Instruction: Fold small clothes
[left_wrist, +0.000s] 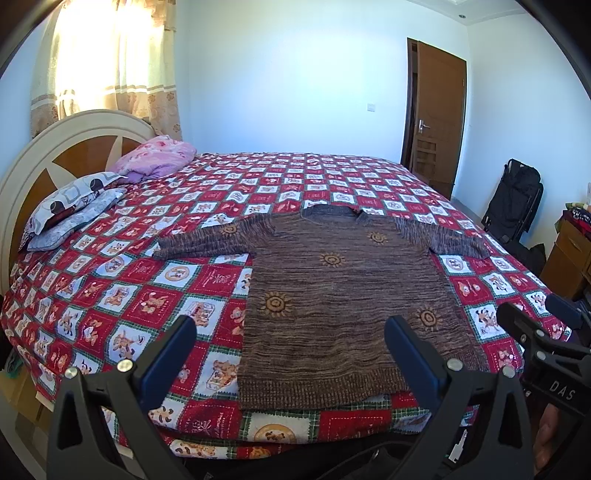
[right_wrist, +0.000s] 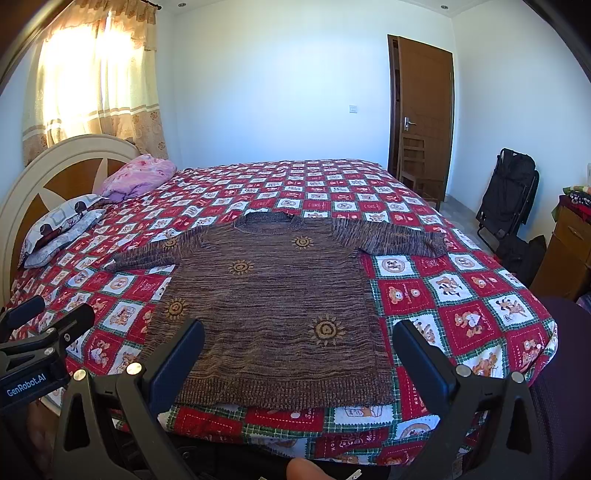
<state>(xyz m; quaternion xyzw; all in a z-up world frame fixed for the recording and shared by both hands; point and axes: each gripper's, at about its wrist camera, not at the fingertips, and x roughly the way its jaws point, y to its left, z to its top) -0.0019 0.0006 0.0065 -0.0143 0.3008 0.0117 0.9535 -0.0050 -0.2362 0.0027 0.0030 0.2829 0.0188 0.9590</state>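
A brown knitted sweater (left_wrist: 332, 295) with orange sun motifs lies flat on the bed, sleeves spread left and right, hem toward me. It also shows in the right wrist view (right_wrist: 273, 306). My left gripper (left_wrist: 291, 343) is open and empty, held above the near edge of the bed by the sweater's hem. My right gripper (right_wrist: 299, 350) is open and empty, also over the hem. In the left wrist view the right gripper (left_wrist: 532, 325) shows at the right edge. In the right wrist view the left gripper (right_wrist: 48, 317) shows at the left edge.
The bed has a red and white checked cover (left_wrist: 147, 288). Pillows (left_wrist: 74, 206) and a pink bundle (left_wrist: 155, 158) lie by the headboard (left_wrist: 55, 147) at left. A brown door (left_wrist: 436, 122), a black folded chair (left_wrist: 517, 199) and a wooden cabinet (left_wrist: 569, 254) stand at right.
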